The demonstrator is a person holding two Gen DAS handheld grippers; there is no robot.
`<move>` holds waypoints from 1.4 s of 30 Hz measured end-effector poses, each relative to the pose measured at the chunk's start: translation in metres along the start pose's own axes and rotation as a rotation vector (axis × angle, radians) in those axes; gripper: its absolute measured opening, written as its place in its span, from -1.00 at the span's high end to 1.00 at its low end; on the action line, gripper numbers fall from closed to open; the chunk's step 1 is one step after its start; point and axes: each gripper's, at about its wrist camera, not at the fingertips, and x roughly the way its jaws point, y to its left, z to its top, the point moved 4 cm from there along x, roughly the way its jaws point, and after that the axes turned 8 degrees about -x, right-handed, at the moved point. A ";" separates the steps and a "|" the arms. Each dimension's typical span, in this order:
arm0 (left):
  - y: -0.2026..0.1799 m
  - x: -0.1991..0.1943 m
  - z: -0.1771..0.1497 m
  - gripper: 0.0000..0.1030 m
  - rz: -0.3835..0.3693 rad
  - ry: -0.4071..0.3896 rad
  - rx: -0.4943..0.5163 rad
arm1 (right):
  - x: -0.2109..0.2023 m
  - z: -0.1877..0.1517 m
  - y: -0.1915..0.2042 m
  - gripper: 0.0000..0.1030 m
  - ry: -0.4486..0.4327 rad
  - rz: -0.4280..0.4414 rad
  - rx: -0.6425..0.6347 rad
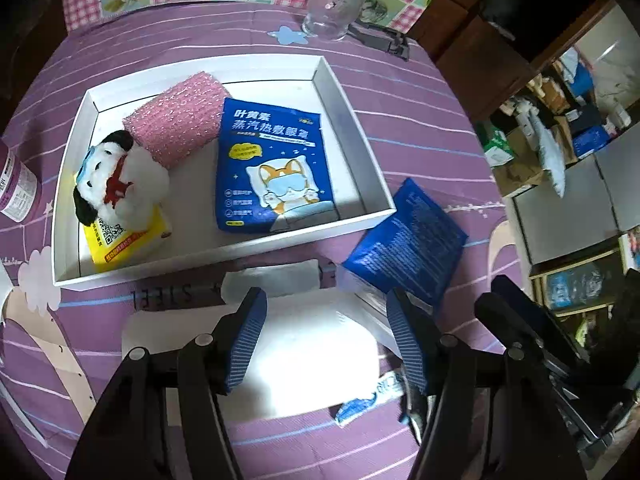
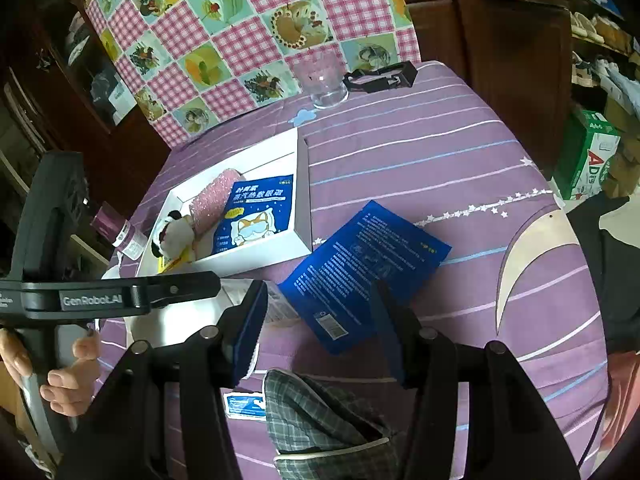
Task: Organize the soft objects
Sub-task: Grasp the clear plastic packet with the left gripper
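Note:
A white tray (image 1: 356, 128) on the purple table holds a pink sponge (image 1: 176, 120), a plush toy (image 1: 116, 180) on a yellow packet (image 1: 120, 244), and a blue eye-mask pack (image 1: 276, 168). A second blue pack (image 1: 404, 244) lies face down outside the tray's near right corner; it also shows in the right wrist view (image 2: 360, 276). My left gripper (image 1: 324, 340) is open above a white soft packet (image 1: 312, 344). My right gripper (image 2: 320, 328) is open and empty, just near of the second blue pack. The tray also shows in the right wrist view (image 2: 306, 200).
A glass (image 1: 328, 8) and a black clip (image 1: 384, 38) stand at the table's far edge. A purple bottle (image 1: 16, 184) is left of the tray. A small blue sachet (image 1: 356, 406) lies near the white packet. A plaid cloth (image 2: 316, 412) lies under the right gripper.

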 end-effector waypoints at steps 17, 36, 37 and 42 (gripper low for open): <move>-0.020 0.013 0.000 0.04 -0.269 0.040 -0.027 | -0.008 -0.001 0.000 -0.06 0.003 0.048 0.017; -0.030 0.010 -0.005 0.96 -0.254 -0.053 -0.006 | -0.005 -0.004 -0.017 -0.06 0.057 -0.002 0.082; -0.033 0.006 -0.006 0.96 -0.246 -0.066 0.013 | -0.006 -0.005 -0.016 -0.06 0.059 -0.003 0.080; -0.046 -0.015 -0.014 0.99 -0.215 -0.117 0.109 | -0.012 -0.010 -0.011 -0.06 0.049 0.005 0.055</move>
